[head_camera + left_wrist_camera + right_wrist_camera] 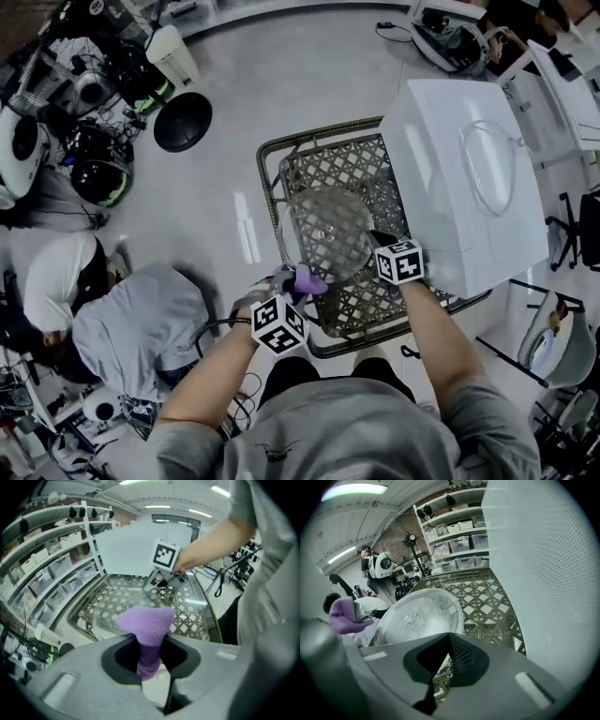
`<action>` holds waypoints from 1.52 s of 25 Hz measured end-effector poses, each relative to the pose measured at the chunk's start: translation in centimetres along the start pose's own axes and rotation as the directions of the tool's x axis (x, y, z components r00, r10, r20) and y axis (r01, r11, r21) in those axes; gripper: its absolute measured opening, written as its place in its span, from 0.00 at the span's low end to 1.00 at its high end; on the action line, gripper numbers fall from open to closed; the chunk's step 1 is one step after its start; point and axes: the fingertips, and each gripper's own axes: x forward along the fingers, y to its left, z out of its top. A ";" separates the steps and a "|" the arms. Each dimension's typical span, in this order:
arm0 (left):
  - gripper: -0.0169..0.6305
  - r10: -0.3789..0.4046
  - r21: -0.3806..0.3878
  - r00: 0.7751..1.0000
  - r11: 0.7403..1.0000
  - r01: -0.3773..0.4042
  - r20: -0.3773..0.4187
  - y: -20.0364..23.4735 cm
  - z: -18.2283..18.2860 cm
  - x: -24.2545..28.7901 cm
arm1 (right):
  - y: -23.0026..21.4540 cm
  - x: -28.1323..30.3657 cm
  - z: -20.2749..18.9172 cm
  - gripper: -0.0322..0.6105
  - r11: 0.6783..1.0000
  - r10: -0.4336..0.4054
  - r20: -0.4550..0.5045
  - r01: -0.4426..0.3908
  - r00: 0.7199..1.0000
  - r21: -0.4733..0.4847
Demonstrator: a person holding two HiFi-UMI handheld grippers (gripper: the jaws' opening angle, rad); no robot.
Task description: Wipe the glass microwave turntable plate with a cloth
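Note:
The clear glass turntable plate (328,230) hangs tilted over a lattice metal table (361,164). My right gripper (375,242) is shut on the plate's near right rim. In the right gripper view the plate (417,616) spreads out to the left beyond the shut jaws of the right gripper (449,637). A purple cloth (307,279) is pinched in my left gripper (298,286), just at the plate's near left edge. The left gripper view has the cloth (147,627) bunched up out of the left gripper (151,639), with the plate (115,609) behind and the right gripper (164,576) beyond it.
A white microwave (469,178) stands on the table's right side, close to the plate. A person (122,319) crouches on the floor to the left. A black round base (183,122) and cluttered gear lie at the far left. Shelves with bins (51,559) line the wall.

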 end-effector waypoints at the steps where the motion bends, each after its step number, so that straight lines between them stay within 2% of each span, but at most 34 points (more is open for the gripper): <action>1: 0.18 0.018 -0.036 0.999 0.999 -0.017 0.031 1.2 0.2 -1.5 | 0.3 0.3 0.8 0.06 1.000 -0.008 0.003 0.008 1.000 -0.011; 3: 0.18 0.056 -0.104 0.995 0.993 -0.047 0.082 2.9 0.5 -4.2 | 1.1 0.8 1.8 0.06 0.999 -0.012 0.009 0.013 1.000 -0.041; 7: 0.18 0.123 -0.241 0.980 0.967 -0.082 0.158 2.7 1.3 -9.0 | 3.1 -0.8 1.4 0.06 0.995 0.026 -0.002 -0.026 1.000 -0.096; 11: 0.18 0.224 -0.356 0.951 0.924 -0.139 0.212 1.6 3.4 -12.8 | 6.0 -5.1 3.4 0.06 0.984 0.138 0.062 -0.130 0.988 -0.119; 14: 0.18 0.308 -0.421 0.916 0.889 -0.181 0.255 -0.2 5.7 -15.6 | 8.6 -10.4 4.8 0.06 0.959 0.242 0.122 -0.219 0.963 -0.179; 16: 0.18 0.373 -0.461 0.882 0.862 -0.213 0.290 -1.2 7.3 -17.6 | 9.9 -14.0 6.0 0.06 0.934 0.302 0.161 -0.258 0.940 -0.246; 18: 0.18 0.435 -0.508 0.837 0.830 -0.230 0.331 -2.1 8.8 -19.6 | 10.7 -17.5 7.2 0.06 0.909 0.348 0.195 -0.279 0.917 -0.310; 20: 0.18 0.483 -0.556 0.787 0.801 -0.221 0.383 -2.9 10.1 -21.4 | 10.8 -20.5 8.3 0.06 0.889 0.378 0.223 -0.285 0.898 -0.359; 22: 0.18 0.508 -0.582 0.743 0.789 -0.197 0.436 -3.6 10.9 -23.2 | 10.7 -23.2 9.4 0.06 0.880 0.394 0.256 -0.282 0.883 -0.383; 26: 0.18 0.496 -0.573 0.678 0.809 -0.133 0.543 -3.1 10.3 -27.3 | 11.6 -27.3 11.2 0.06 0.899 0.376 0.360 -0.242 0.854 -0.364; 29: 0.18 0.460 -0.562 0.588 0.827 -0.012 0.665 -1.5 9.5 -30.7 | 12.6 -29.9 12.7 0.06 0.918 0.343 0.452 -0.193 0.823 -0.345; 31: 0.18 0.446 -0.563 0.532 0.824 0.071 0.720 -0.5 8.5 -32.5 | 13.4 -31.2 12.7 0.06 0.931 0.329 0.507 -0.183 0.797 -0.316; 32: 0.18 0.440 -0.562 0.511 0.821 0.104 0.738 -0.1 8.1 -33.1 | 13.5 -31.8 12.5 0.06 0.938 0.319 0.530 -0.180 0.785 -0.298; 34: 0.18 0.427 -0.552 0.485 0.821 0.145 0.763 0.7 7.9 -34.1 | 13.5 -32.8 12.2 0.06 0.949 0.295 0.564 -0.166 0.771 -0.269; 38: 0.18 0.414 -0.538 0.465 0.826 0.170 0.783 2.0 6.9 -35.9 | 14.8 -33.8 12.8 0.06 0.956 0.270 0.601 -0.133 0.752 -0.263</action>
